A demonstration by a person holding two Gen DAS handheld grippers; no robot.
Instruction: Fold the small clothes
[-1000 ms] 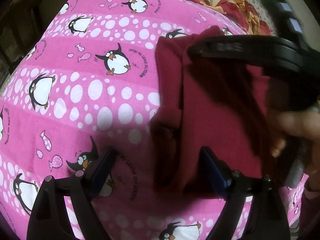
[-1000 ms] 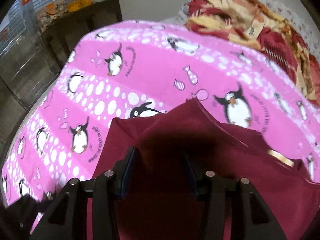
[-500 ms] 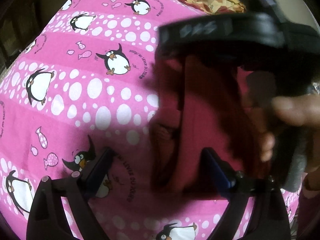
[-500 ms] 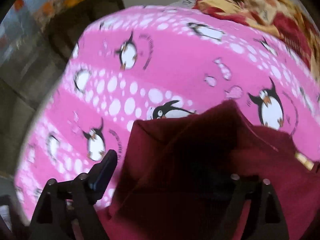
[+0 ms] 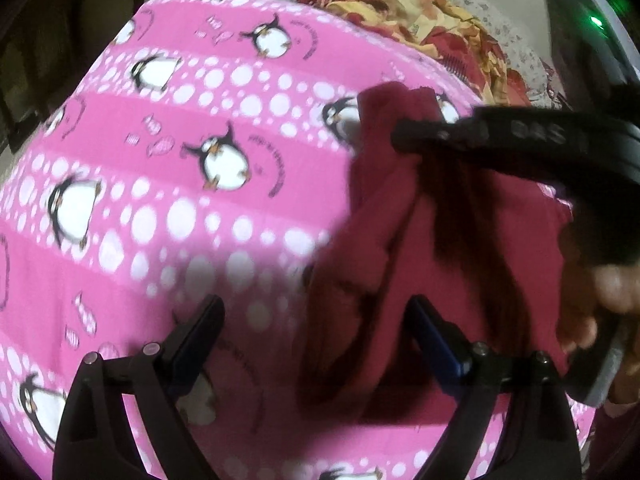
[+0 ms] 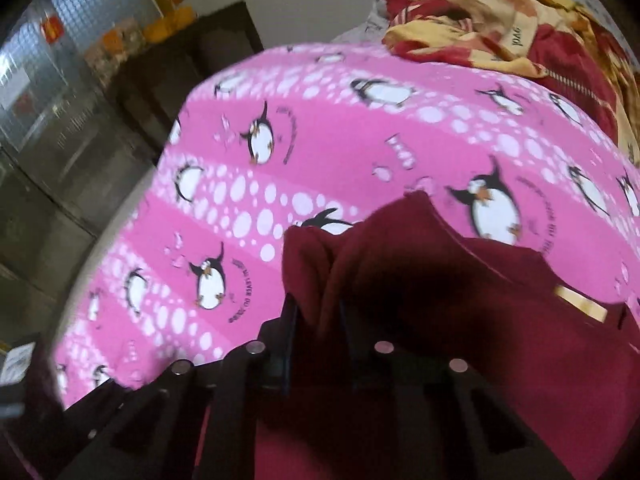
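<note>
A small dark red garment (image 5: 436, 264) lies partly folded on a pink penguin-print blanket (image 5: 168, 184). My left gripper (image 5: 316, 328) is open, its jaws wide apart over the garment's left edge, holding nothing. The right gripper's black body (image 5: 520, 144) crosses the left wrist view above the garment, with the person's hand behind it. In the right wrist view my right gripper (image 6: 316, 312) is shut on a raised fold of the garment (image 6: 440, 280), the cloth pinched between its fingers. A small tan label (image 6: 580, 306) shows on the garment.
A crumpled red and yellow cloth (image 6: 500, 20) lies at the blanket's far end, also in the left wrist view (image 5: 420, 12). Dark furniture (image 6: 192, 68) and a metal grille (image 6: 48, 92) stand beyond the blanket's left edge.
My right gripper opened wide half a second ago and has now shut again on a fold of the garment. The left gripper stayed open and shifted slightly.
</note>
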